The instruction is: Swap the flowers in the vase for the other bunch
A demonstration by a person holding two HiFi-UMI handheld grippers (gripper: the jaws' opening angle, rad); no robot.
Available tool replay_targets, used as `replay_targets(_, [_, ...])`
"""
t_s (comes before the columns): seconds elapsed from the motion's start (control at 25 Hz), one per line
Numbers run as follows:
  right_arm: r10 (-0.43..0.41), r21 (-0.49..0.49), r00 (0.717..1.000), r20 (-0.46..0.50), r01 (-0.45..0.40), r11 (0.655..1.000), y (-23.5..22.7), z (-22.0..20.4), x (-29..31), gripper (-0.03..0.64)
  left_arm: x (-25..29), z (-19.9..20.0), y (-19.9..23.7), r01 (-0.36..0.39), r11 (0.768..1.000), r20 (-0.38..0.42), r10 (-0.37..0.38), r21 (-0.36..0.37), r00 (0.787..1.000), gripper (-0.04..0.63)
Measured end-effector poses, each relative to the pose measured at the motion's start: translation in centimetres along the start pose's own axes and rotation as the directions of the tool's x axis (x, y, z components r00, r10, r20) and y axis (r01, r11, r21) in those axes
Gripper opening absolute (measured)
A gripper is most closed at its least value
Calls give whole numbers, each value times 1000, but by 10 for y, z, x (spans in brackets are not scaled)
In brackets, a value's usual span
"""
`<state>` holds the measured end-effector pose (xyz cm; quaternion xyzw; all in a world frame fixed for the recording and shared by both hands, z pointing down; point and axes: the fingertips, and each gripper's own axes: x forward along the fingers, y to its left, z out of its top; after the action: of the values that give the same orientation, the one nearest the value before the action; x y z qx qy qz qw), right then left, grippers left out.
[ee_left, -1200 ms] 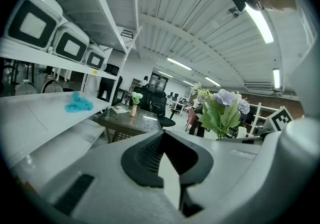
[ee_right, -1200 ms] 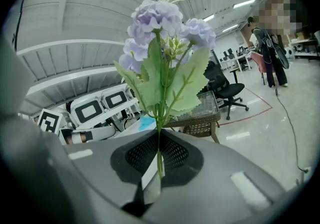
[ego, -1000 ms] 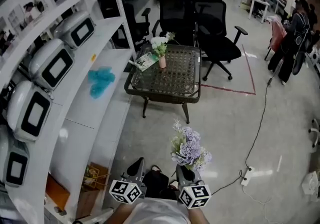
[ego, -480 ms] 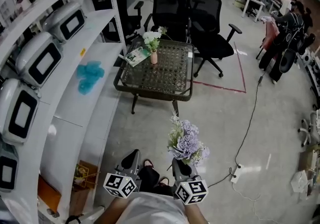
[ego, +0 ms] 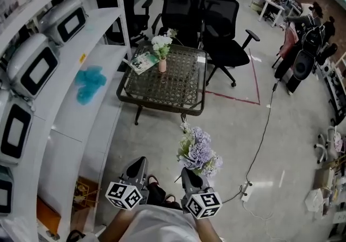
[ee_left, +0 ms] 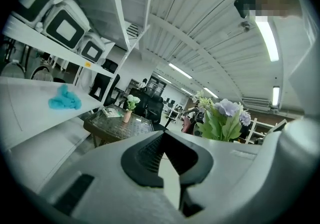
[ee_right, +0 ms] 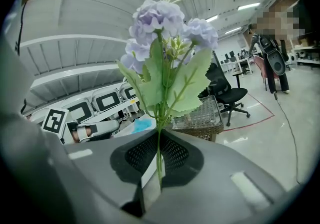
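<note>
— How are the grippers doing?
— The right gripper [ee_right: 159, 158] is squeezing its fingers [ee_right: 141, 154] on the purple bunch's [ego: 198, 151] stems. The left gripper [ee_left: 163, 140] is sitting shut, empty.
— And the vase?
— The vase [ego: 162, 65] is standing on the tabletop [ego: 181, 88] well ahead, holding white flowers [ego: 160, 44].

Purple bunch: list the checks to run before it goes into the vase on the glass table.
1. Right gripper shut on the purple bunch stems: ok.
2. Left gripper shut, nothing between its jaws: ok.
3. Vase upright on the table: ok.
4. Vase emptied: not ok, white flowers stand in it.
5. Vase within reach: not ok, it is far ahead.
</note>
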<state>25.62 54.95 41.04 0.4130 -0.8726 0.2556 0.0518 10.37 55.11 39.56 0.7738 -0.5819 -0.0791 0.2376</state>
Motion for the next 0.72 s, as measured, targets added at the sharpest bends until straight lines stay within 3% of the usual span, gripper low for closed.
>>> replay_targets(0.44, [-8,-38,1000,23,8,999,14,42,57,23,37,52,27,46,995,21,-48,93,999,-2])
replay_targets(0.72, [-15,-81,999,42,18,997,28,60,90,23,35,72,50,78,991,38,-82,108,996,-2])
